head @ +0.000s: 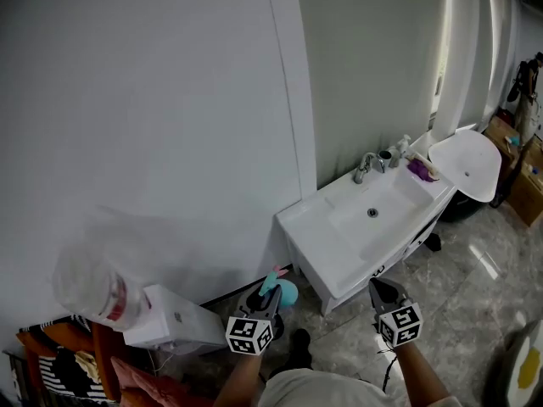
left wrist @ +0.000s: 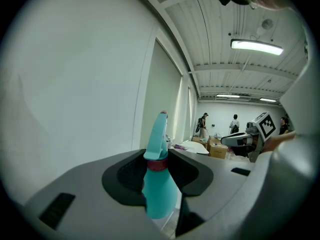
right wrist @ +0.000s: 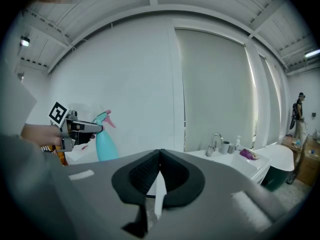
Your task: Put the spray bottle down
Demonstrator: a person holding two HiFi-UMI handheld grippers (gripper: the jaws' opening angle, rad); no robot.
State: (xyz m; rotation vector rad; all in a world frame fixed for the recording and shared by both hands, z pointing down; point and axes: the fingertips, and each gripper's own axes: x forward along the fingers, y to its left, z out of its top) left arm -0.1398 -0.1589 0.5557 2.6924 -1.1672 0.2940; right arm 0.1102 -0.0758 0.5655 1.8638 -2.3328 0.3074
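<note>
Teal spray bottle (left wrist: 159, 184) clamped in the left claw (left wrist: 157, 170), off the floor; right claw (right wrist: 159, 174) closed on nothing.

The left gripper view shows the grip best. The pads press on the bottle's neck at a red collar (left wrist: 156, 165), with the spray head rising above the claw and the body hanging below it. The right gripper view shows the whole bottle (right wrist: 105, 141) and its pink trigger, out to that claw's left by the white wall (right wrist: 130, 84). Only the head view places both claws (head: 270, 298) (head: 377, 290) short of a white washbasin (head: 339, 253), which stands ahead of the right claw. A faucet (head: 365, 166) is at the basin's far edge and a purple item (head: 418, 170) lies beside it. The left gripper view alone shows people (left wrist: 202, 125) far beyond its claw.
</note>
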